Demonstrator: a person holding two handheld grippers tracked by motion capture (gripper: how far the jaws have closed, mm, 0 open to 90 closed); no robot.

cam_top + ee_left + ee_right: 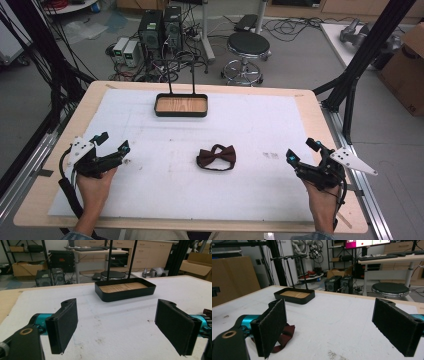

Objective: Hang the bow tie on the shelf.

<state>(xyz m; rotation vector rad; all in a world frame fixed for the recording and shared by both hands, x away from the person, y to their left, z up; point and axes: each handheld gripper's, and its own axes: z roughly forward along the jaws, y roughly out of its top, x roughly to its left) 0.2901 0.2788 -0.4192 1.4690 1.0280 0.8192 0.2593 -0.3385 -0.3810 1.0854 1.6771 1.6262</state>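
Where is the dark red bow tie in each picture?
High view: the bow tie lies on the white mat, just right of the middle, between the two grippers.
Left gripper view: a dark sliver at the right edge might be it; I cannot tell.
Right gripper view: lower left, partly behind the left jaw.
Shared landmark: the black tray.

Bow tie (216, 157) of dark red cloth with slight sheen; tray (181, 113) with matt black rim and wood-grain floor; table (310, 107) wood under matt white sheet (250, 130)

no readable text anywhere
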